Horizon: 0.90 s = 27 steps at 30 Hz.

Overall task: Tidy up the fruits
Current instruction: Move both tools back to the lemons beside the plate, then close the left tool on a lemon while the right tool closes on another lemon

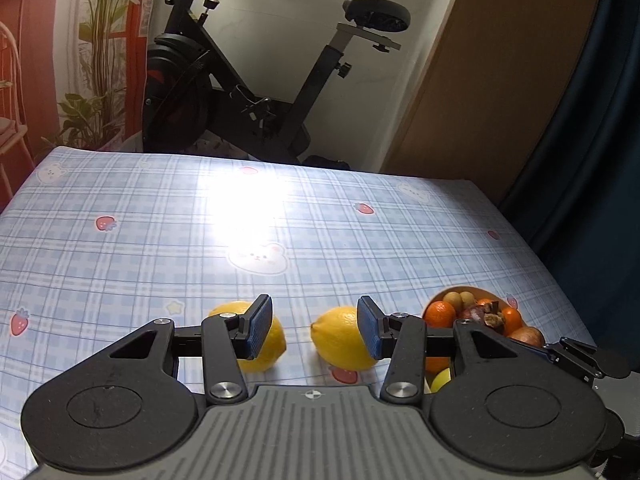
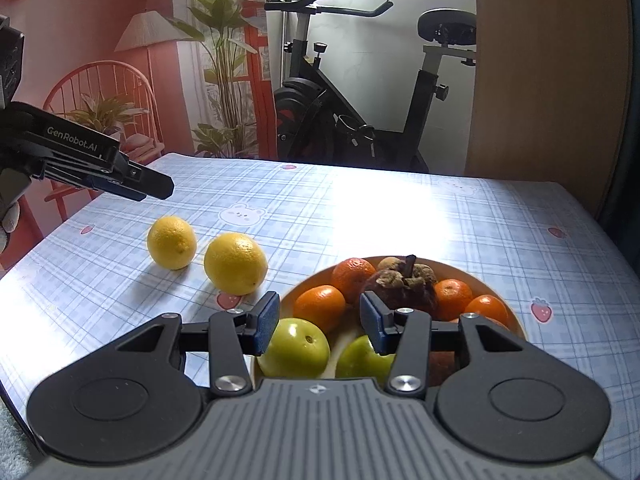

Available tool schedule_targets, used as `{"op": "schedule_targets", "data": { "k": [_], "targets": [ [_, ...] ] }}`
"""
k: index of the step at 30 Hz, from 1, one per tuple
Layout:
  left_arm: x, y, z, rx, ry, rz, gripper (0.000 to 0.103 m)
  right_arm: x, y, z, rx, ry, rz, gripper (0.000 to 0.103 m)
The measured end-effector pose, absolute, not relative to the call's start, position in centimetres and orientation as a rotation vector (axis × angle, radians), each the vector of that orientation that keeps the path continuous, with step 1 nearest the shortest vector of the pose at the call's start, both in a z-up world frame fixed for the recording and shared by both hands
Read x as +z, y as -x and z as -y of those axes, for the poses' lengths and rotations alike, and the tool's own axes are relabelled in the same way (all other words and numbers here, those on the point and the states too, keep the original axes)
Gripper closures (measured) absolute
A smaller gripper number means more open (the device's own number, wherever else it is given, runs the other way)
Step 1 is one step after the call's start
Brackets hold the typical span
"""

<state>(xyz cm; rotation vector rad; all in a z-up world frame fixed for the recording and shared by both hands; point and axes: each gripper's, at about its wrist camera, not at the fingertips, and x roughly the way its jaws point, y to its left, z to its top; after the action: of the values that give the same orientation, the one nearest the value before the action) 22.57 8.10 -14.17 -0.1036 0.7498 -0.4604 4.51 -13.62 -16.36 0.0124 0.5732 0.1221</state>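
Two smooth yellow lemons lie apart on our blue plaid worktop (image 2: 400, 216), just beside the shallow tan bowl (image 2: 516, 320) heaped with oranges and green apples. Our left gripper (image 1: 315, 328) hovers above the lemons with its jaws wide and empty, the nearer lemon (image 2: 235, 263) and farther lemon (image 2: 172, 242) below them. Our right gripper (image 2: 319, 322) hangs over the bowl, jaws likewise spread and empty. We judge lemons firm, light and prone to rolling; grip across the middle.
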Motion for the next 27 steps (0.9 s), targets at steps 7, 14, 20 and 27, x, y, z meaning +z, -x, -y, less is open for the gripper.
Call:
{"op": "schedule_targets", "data": {
  "k": [7, 14, 20, 27],
  "targets": [
    [-14.8, -23.8, -7.4, -0.508, 0.096, -0.786, 0.054, -16.8, -8.0, 11.1, 0.198, 0.030, -0.600, 0.055],
    [-16.7, -25.6, -5.9, -0.554, 0.126, -0.839, 0.054, -18.1, -10.7, 8.7, 0.269, 0.069, -0.640, 0.047],
    [-17.8, -26.0, -5.4, -0.598, 0.139, -0.865, 0.053, -18.9, -12.2, 8.3, 0.284, 0.074, -0.665, 0.040],
    [-18.6, -26.8, -5.3, -0.605, 0.155, -0.912, 0.053, -19.6, -13.2, 8.0, 0.296, 0.067, -0.695, 0.040]
  ]
}}
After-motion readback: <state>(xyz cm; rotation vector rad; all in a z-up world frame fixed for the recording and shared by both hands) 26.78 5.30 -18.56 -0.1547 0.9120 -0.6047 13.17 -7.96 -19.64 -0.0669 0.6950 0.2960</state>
